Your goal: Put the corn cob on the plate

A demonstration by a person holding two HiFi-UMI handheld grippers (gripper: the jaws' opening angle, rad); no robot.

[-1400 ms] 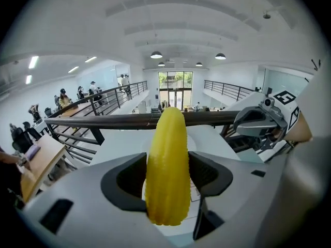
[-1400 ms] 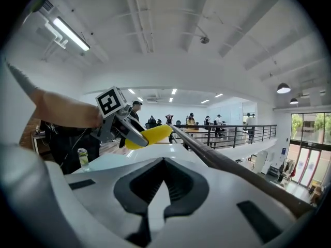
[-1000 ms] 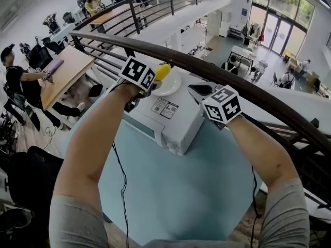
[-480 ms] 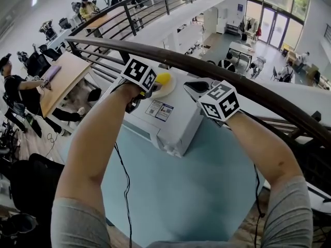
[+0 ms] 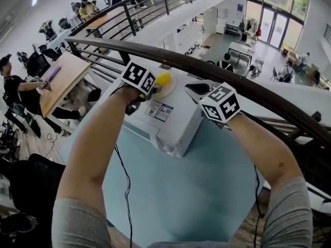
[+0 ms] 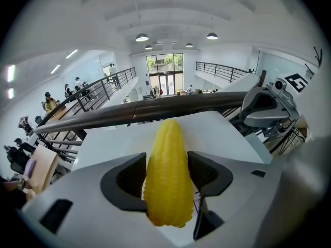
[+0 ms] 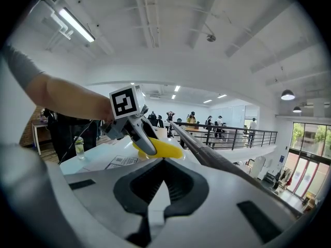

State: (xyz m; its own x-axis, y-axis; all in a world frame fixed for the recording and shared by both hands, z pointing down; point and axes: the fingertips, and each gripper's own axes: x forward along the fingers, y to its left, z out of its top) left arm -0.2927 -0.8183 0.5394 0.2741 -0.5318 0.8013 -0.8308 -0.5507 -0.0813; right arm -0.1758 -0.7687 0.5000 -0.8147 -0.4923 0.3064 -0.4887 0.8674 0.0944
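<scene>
A yellow corn cob (image 6: 168,174) sits between the jaws of my left gripper (image 6: 168,164), which is shut on it, tip pointing away. In the head view the corn cob (image 5: 163,78) hangs low over the white plate (image 5: 167,89) on top of a white box (image 5: 173,123); I cannot tell whether it touches. My left gripper (image 5: 158,84) tilts down at the plate's left side. My right gripper (image 5: 199,89) hovers to the right of the plate with nothing in it. In the right gripper view its jaws meet, so the right gripper (image 7: 163,185) is shut, and the corn cob (image 7: 163,150) shows ahead.
The box stands on a round pale-blue table (image 5: 181,190). A dark curved handrail (image 5: 243,87) runs just behind the plate, with a drop to a lower floor beyond. A water bottle (image 7: 79,148) stands on the table's left part. People sit at desks far left.
My left gripper has come down a little with the corn cob, closer over the plate. The right gripper has kept its place.
</scene>
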